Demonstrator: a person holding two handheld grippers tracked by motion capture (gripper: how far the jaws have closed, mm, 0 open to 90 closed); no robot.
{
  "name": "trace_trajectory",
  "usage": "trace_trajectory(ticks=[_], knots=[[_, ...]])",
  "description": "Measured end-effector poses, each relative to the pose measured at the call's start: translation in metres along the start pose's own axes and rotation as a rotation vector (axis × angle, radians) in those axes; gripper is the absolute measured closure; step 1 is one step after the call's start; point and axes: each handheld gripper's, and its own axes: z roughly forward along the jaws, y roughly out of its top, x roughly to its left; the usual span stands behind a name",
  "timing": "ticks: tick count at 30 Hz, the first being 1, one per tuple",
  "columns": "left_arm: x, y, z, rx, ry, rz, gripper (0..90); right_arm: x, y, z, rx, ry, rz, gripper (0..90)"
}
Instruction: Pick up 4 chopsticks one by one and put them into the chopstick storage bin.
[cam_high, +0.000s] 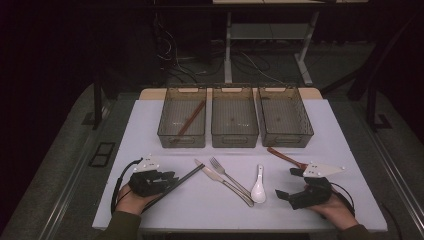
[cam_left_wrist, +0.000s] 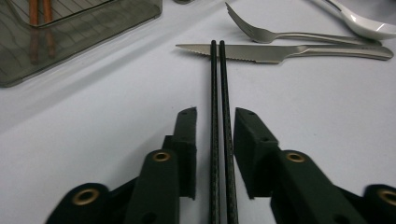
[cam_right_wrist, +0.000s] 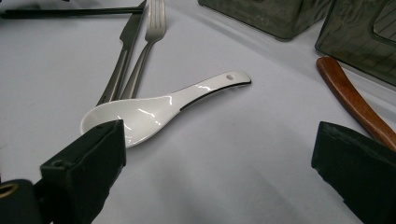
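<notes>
At near left of the white table (cam_high: 345, 130), pair of black slender chopsticks (cam_left_wrist: 219, 116) lying between the jaws of the left gripper (cam_left_wrist: 215, 122), narrow gaps on both sides, pads not yet pressing. Best closed evenly on both sticks, kept parallel, lifted level clear of the serrated steel knife (cam_left_wrist: 261, 52) under their far tips. Right gripper (cam_right_wrist: 219, 154) spread wide, empty, beside the white ceramic spoon (cam_right_wrist: 154, 107). Near ends of the chopsticks cut off; brown sticks (cam_high: 190, 120) in the far left smoky plastic bin (cam_high: 161, 117) hard to make out.
</notes>
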Motion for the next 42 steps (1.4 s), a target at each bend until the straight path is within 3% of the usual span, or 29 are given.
trace_trajectory(ticks=[6,25,42], knots=[[0.0031,-0.0014,-0.0009,0.013,-0.017,-0.006,78.8,0.0,0.0,-0.0001,0.001,0.001,0.0,3.0],[0.0071,-0.0057,0.0038,0.053,-0.043,-0.011,79.8,0.0005,-0.0001,0.0001,0.005,0.006,-0.003,3.0],[0.006,-0.0068,0.0061,0.092,-0.024,0.011,79.8,0.0004,-0.0002,0.0002,0.006,0.007,-0.006,3.0]])
